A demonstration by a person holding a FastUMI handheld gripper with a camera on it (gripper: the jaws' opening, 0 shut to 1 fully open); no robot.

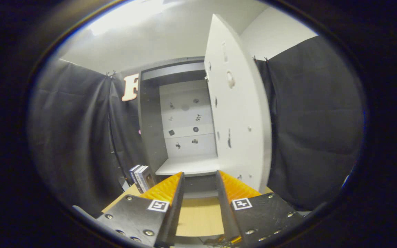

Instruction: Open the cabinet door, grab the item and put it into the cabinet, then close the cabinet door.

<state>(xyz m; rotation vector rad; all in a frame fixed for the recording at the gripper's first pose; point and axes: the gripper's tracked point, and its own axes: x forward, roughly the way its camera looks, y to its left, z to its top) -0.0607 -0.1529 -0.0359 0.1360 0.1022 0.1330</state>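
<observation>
Your gripper point(200, 176) has its fingers apart, holding nothing, facing the cabinet point(184, 165); its door point(236, 113) stands open, a box point(142, 177) beside it.

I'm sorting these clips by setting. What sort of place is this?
Likely a staged recording booth, not a home: black cloth walls, a lone cabinet with its door open, on a wooden table. The open gripper holds nothing.

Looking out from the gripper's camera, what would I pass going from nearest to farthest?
hand-held gripper, fingers apart with nothing between them → wooden table → boxed item standing beside the cabinet → cabinet shelf → cabinet's back panel; the open door swings out toward the camera.
</observation>
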